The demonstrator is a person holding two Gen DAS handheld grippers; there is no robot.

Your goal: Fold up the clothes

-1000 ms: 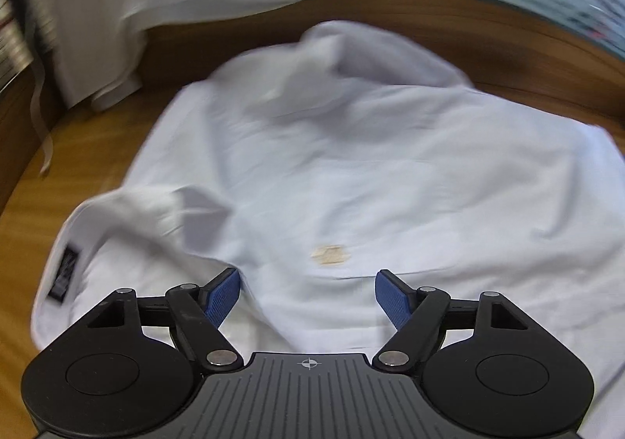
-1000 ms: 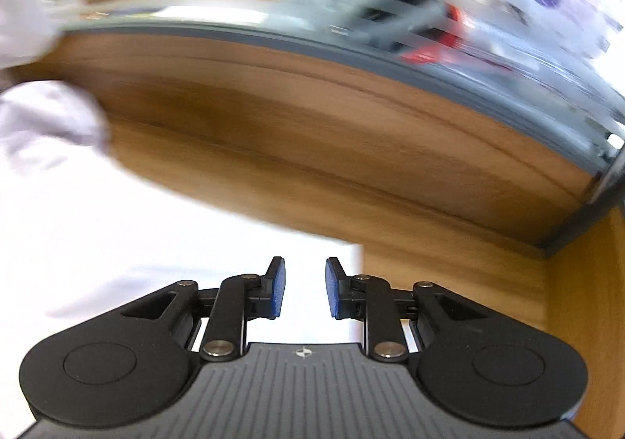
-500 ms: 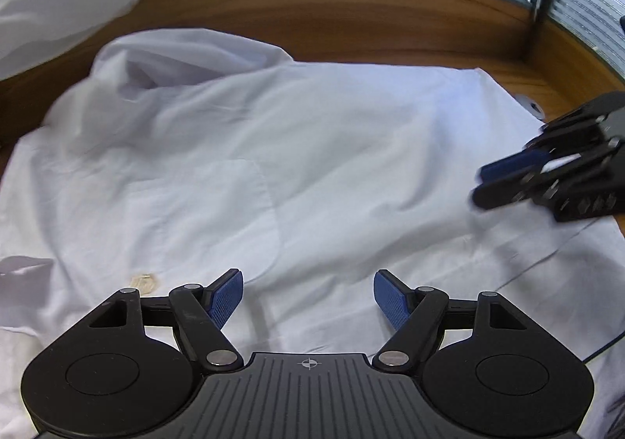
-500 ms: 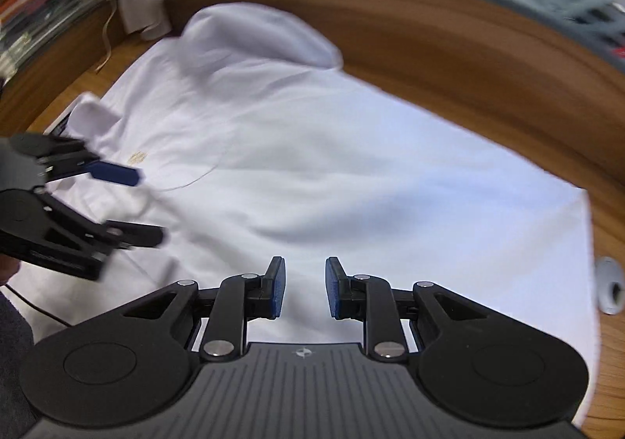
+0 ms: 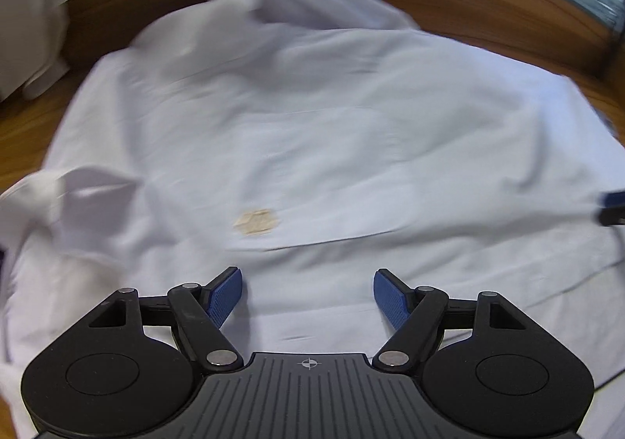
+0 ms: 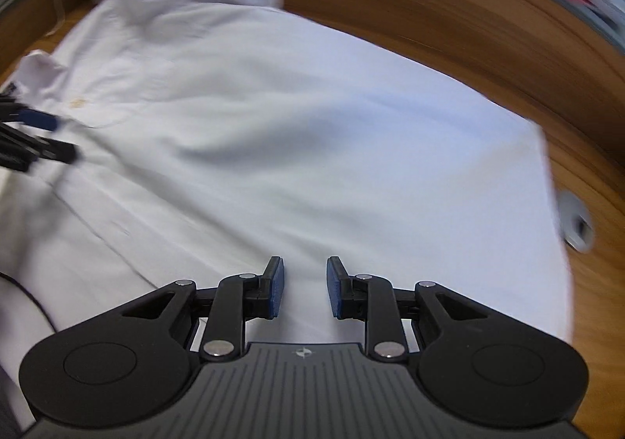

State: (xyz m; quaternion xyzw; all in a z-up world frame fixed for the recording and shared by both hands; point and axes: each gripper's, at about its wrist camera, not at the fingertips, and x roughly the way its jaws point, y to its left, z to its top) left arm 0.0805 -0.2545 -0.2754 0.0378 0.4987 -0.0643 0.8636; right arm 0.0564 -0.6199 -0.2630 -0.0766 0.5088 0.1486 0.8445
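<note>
Both grippers hang empty-jawed over your white shirt [image 5: 332, 134], left gripper [image 5: 308, 294] wide, right gripper [image 6: 300, 288] narrow; pinching one layer risks a crooked fold.

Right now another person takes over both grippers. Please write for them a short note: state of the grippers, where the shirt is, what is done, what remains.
Left gripper: open wide, empty, above the white shirt just below the chest pocket.
Right gripper: open with a narrow gap, empty, above the shirt's lower half.
Shirt: spread front-up on the wooden table, collar at the left gripper's side. More white cloth lies behind it.
Done: shirt laid out; no fold visible.
Left: grasp and fold.
</note>
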